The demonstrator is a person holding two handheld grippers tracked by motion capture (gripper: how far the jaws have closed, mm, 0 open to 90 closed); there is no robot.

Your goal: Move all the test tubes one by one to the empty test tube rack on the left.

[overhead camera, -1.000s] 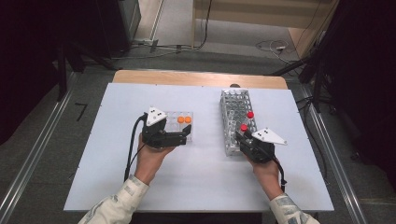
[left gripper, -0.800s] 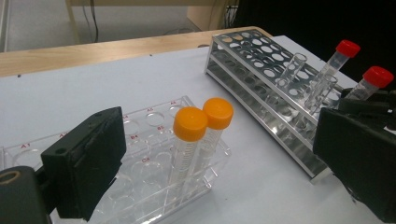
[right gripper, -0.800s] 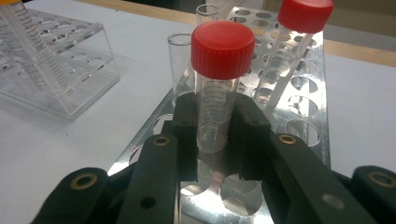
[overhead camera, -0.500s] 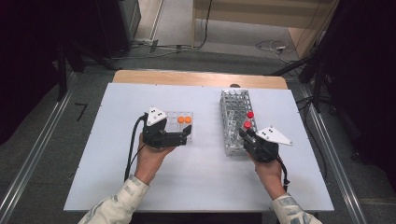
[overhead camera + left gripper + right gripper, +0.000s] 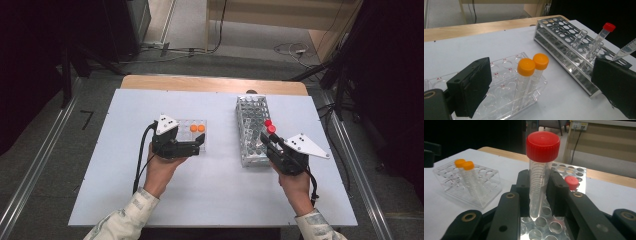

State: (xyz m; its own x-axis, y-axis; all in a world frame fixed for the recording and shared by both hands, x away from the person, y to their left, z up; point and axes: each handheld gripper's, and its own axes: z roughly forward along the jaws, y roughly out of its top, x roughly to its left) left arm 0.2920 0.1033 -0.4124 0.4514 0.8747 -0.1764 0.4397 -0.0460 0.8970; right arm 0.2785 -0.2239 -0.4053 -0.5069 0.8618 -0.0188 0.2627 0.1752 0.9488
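My right gripper [image 5: 539, 192] pinches the red-capped tube [image 5: 541, 167] upright, cap up, tip just above the metal rack [image 5: 571, 170]; another red-capped tube [image 5: 571, 182] stands at two o'clock; my left gripper [image 5: 541, 85] stands spread.

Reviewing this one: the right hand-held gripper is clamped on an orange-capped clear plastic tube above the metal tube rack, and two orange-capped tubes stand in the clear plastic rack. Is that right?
Not quite: the cap is red, not orange. The right gripper view shows the right hand-held gripper clamped on a red-capped clear plastic tube above the metal tube rack. Two orange-capped tubes do stand in the clear plastic rack.
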